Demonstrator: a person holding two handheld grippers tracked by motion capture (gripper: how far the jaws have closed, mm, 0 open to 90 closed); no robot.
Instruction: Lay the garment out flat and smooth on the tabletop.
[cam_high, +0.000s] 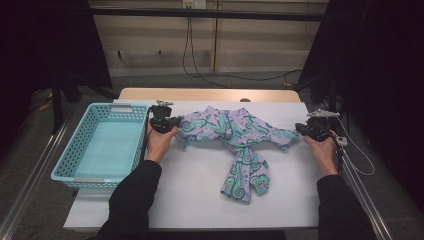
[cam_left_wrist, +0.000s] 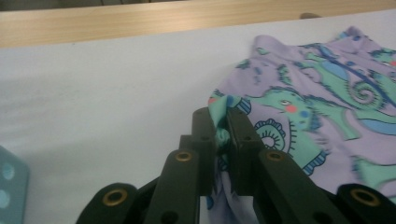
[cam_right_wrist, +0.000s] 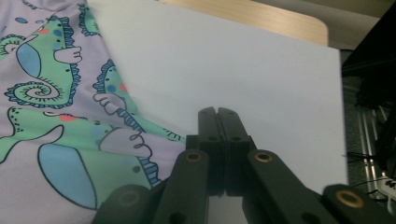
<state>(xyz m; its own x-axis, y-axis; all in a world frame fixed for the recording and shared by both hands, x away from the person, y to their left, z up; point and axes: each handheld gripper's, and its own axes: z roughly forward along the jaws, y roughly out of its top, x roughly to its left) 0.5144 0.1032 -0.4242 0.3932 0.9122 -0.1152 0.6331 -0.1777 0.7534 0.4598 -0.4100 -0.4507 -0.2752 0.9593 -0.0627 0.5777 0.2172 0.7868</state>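
A lilac child's garment (cam_high: 235, 132) printed with green and blue sea creatures lies spread across the white tabletop (cam_high: 195, 195). One sleeve reaches toward each hand, and a folded part hangs toward the front edge. My left gripper (cam_high: 176, 125) is at the left sleeve end. In the left gripper view its jaws (cam_left_wrist: 223, 116) are shut on a bunched fold of the garment (cam_left_wrist: 317, 107). My right gripper (cam_high: 299, 130) is at the stretched tip of the right sleeve. In the right gripper view the jaws (cam_right_wrist: 217, 114) are pressed together and the garment's (cam_right_wrist: 56, 116) edge runs in under them.
A turquoise plastic basket (cam_high: 65, 165) stands at the table's left side, close to my left hand. A wooden strip (cam_high: 210, 94) borders the far edge of the table. A thin cable (cam_high: 361, 157) loops off the table's right edge. Bare white surface lies in front of the garment.
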